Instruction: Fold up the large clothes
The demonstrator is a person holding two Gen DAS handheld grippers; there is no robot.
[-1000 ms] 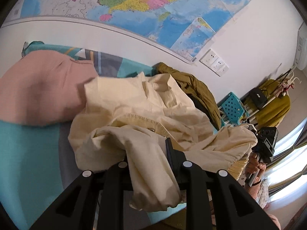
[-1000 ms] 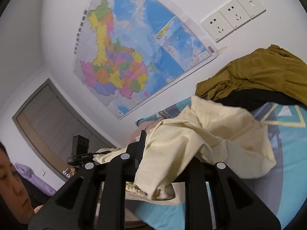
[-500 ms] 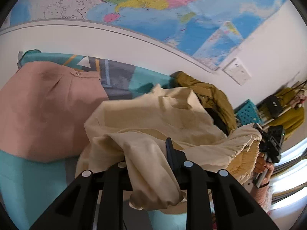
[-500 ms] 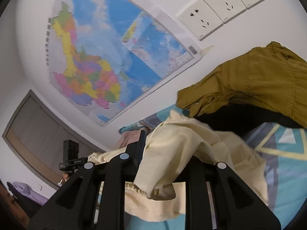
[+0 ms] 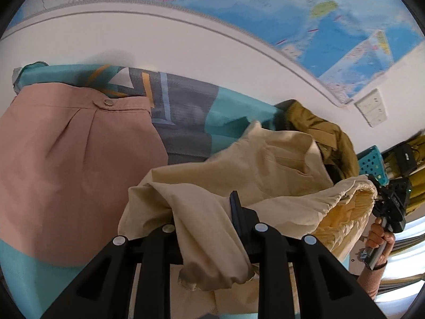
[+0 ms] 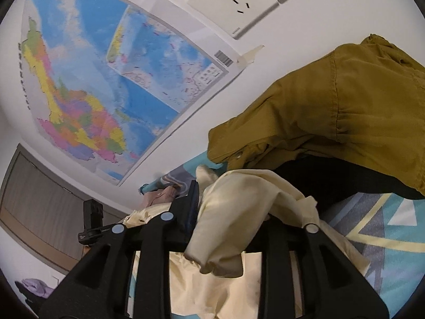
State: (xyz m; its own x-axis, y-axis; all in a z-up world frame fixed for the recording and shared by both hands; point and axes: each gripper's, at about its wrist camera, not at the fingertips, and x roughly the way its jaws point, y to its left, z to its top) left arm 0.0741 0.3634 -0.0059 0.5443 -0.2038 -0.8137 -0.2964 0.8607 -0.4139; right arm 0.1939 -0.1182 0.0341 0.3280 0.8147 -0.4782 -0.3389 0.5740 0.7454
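Observation:
A cream garment [image 5: 265,164] hangs stretched between both grippers over the patterned teal bed [image 5: 186,111]. My left gripper [image 5: 204,212] is shut on a bunched edge of it; the cloth drapes over the fingers and hides the left one. In the right wrist view the cream garment [image 6: 239,191] still fills my right gripper [image 6: 228,202], whose jaws are opening. The right gripper [image 5: 390,199] also shows at the far right, held by a hand [image 5: 377,236] at the elastic hem. The left gripper [image 6: 91,220] shows small at the far left.
A pink garment [image 5: 66,159] lies flat on the bed at left. An olive jacket [image 6: 332,106] on dark cloth is heaped by the wall. A map [image 5: 292,13] and wall sockets [image 6: 239,0] are close ahead. A blue basket [image 5: 372,164] stands beyond the bed.
Both grippers carried the cream garment toward the wall and lower; the map, sockets and olive jacket loom larger. The pink garment shows more fully at left.

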